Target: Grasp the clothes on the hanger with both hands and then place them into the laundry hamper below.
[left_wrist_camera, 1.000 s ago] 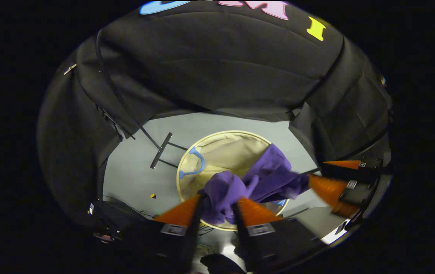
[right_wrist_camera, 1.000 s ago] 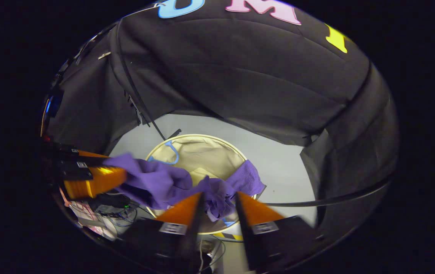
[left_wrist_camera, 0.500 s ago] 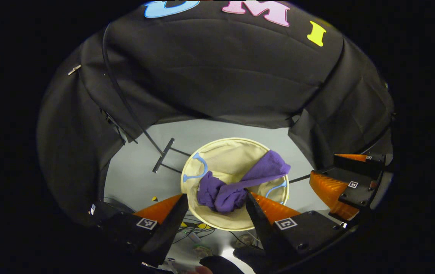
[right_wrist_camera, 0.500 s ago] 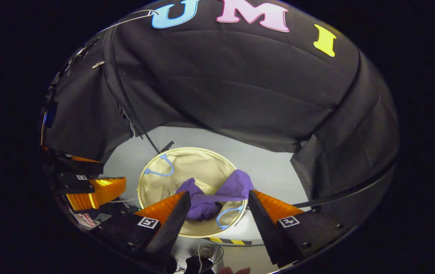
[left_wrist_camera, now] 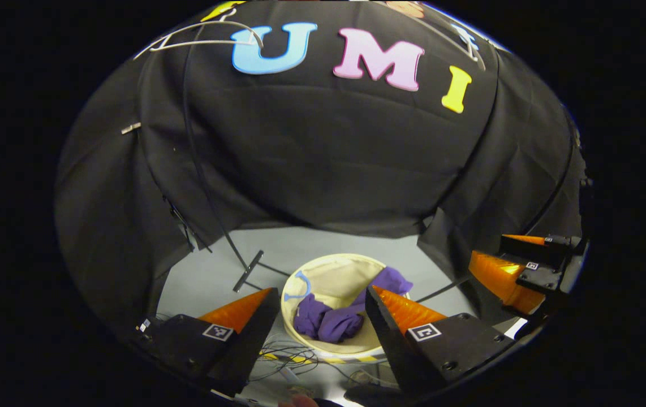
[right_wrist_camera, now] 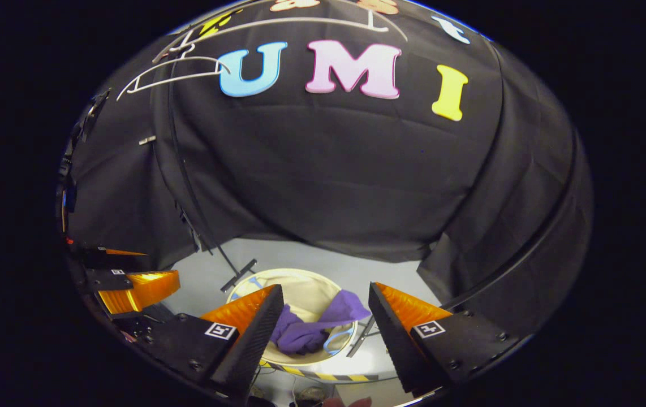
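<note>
Purple clothes (left_wrist_camera: 328, 319) in unlabelled hamper (left_wrist_camera: 331, 270)

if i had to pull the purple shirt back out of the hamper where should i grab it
Take the purple garment by the flap draped over the laundry hamper's right rim in the left gripper view. It sits highest and clear of the wall, so come straight down from above. The bunched part lies lower, though likely reachable too.

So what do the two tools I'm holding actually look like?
The left tool and right tool match: each has two wedge-shaped fingers tapering to points, ribbed on their outer faces, mounted on blocks that carry a small square black-and-white marker and screw heads.
</note>
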Demonstrator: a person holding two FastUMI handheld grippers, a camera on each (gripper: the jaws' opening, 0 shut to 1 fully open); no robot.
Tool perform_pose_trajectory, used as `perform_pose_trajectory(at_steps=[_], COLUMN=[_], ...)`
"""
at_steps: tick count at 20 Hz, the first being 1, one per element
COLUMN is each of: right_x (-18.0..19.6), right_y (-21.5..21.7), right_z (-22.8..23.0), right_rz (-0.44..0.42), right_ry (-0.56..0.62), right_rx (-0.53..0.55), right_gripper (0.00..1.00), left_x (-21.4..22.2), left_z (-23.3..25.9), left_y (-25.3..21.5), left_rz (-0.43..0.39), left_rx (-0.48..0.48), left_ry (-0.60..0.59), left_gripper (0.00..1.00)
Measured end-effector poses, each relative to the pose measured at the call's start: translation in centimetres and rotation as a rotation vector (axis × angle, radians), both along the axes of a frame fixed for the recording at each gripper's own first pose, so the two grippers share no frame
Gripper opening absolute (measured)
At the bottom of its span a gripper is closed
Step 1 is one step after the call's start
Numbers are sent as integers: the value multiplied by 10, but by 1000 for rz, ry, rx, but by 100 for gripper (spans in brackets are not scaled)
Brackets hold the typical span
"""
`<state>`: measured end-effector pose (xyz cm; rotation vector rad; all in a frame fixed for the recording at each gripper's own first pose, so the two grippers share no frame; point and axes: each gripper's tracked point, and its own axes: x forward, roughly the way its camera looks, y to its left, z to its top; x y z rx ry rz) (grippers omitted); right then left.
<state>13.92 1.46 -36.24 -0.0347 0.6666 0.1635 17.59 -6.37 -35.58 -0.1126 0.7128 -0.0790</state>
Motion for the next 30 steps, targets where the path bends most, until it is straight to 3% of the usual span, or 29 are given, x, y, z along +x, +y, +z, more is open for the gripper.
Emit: perform_pose_trajectory(at_steps=[5, 11, 20, 25, 30], right_x=[-3, -5, -28, -45, -57], right_y=[6, 14, 8, -1, -5], right_z=[74, 175, 308, 344, 342], right_rz=[-34, -56, -89, -141, -140], right_ry=[-142, -328, -568, -611, -617], right_rx=[18, 52, 76, 102, 105], right_gripper=[97, 97, 97, 94, 97], left_x=[-12, -22, -47, -63, -87], left_z=[86, 191, 304, 347, 364], left_y=[21, 24, 27, 33, 29], left_rz=[28, 5, 40, 68, 64], left_rx=[19, 66, 62, 82, 99], left_ry=[-198, -424, -636, -721, -771], left_gripper=[96, 95, 93, 93, 93])
